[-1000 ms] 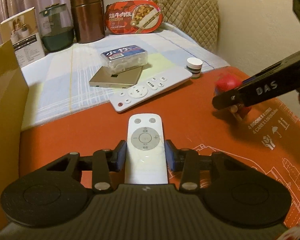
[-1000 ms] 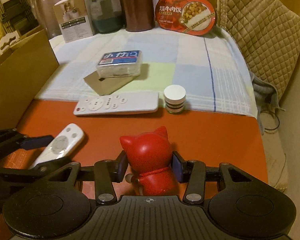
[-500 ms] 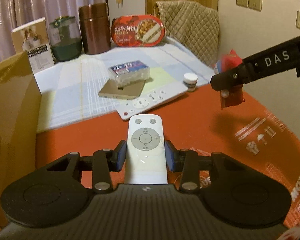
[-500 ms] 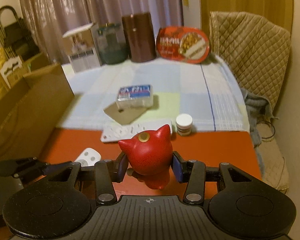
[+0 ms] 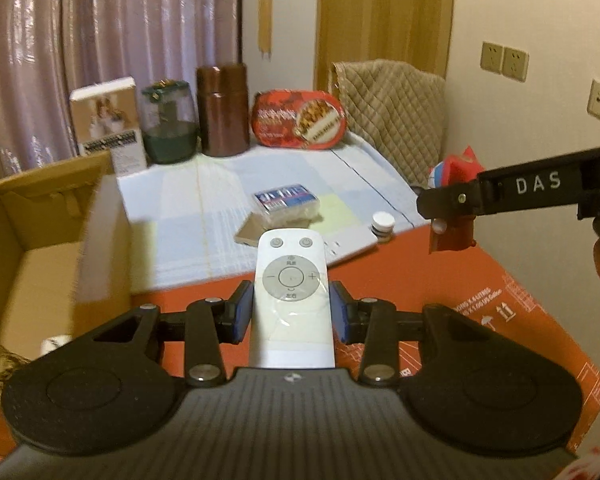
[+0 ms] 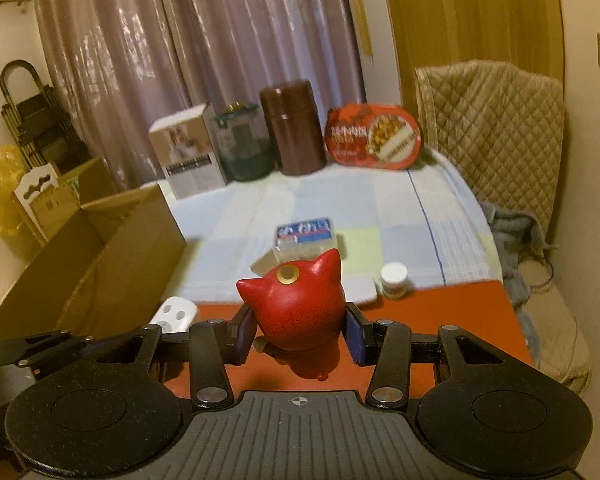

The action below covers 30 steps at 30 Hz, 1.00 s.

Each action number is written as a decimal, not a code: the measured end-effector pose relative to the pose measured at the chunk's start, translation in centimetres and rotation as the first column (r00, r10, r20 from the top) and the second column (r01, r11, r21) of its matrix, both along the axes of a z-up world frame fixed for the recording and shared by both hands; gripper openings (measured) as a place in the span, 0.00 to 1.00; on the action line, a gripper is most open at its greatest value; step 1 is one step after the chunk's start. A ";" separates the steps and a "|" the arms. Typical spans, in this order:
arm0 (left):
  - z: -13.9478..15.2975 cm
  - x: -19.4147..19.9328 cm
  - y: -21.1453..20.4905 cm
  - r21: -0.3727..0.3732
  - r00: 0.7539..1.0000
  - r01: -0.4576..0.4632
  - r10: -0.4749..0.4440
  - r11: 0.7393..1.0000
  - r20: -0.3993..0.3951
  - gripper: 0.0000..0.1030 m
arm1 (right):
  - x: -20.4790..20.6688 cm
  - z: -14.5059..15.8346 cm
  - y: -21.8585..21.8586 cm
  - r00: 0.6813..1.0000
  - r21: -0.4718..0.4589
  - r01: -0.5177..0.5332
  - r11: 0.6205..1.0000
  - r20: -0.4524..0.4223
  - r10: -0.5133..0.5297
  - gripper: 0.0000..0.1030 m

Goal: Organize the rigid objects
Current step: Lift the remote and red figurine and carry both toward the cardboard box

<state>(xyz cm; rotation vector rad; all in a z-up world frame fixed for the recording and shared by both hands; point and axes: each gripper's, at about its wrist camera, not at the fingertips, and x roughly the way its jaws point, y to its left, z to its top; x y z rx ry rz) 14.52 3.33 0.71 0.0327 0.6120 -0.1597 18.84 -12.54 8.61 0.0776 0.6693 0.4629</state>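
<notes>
The left gripper [image 5: 291, 312] has its blue pads pinching the long sides of a slim white plastic remote with a round grey dial [image 5: 291, 300]. The right gripper [image 6: 300, 330] clamps a glossy red cat-shaped figurine with a gold coin slot on its head [image 6: 294, 308] at the flanks. A second ago both pieces sat low on the orange printed carton top [image 5: 480, 280]; now they are carried clear above it, and both cameras have tipped up to show curtain and wall. In the left view the figurine [image 5: 454, 204] hangs at 3 o'clock beneath the other tool's black finger. The open brown cardboard box [image 5: 40, 248] has come into view at 9 o'clock, its hollow inside showing. I judge both lifts done and the carry toward that box begun. On the checked cloth at 12 o'clock remain a clear lidded box with a blue label [image 5: 286, 204], a long white remote [image 5: 348, 242] and a small white-capped jar [image 5: 382, 226].
</notes>
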 end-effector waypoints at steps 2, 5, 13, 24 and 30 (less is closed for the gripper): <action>1.0 -0.5 0.6 0.003 1.000 -0.014 0.014 1.000 0.017 0.34 | -0.3 0.7 0.5 1.000 0.008 0.001 1.000 0.018 -0.001 0.41; 2.5 -1.2 1.7 0.002 0.999 -0.035 0.035 0.999 0.037 0.34 | -0.8 1.5 1.6 0.999 0.013 -0.016 1.000 0.035 0.015 0.41; 5.3 -2.4 5.6 0.010 0.993 -0.104 0.103 0.995 0.064 0.34 | -2.1 2.6 6.4 0.993 0.034 -0.105 0.994 0.055 0.103 0.41; 7.0 -4.0 13.5 0.038 0.973 -0.222 0.219 0.974 0.072 0.34 | -3.2 2.8 13.7 0.974 0.068 -0.224 0.972 0.056 0.220 0.41; 7.1 -4.1 17.3 0.046 0.960 -0.275 0.272 0.960 0.062 0.34 | -3.3 2.4 17.4 0.960 0.079 -0.277 0.958 0.050 0.274 0.41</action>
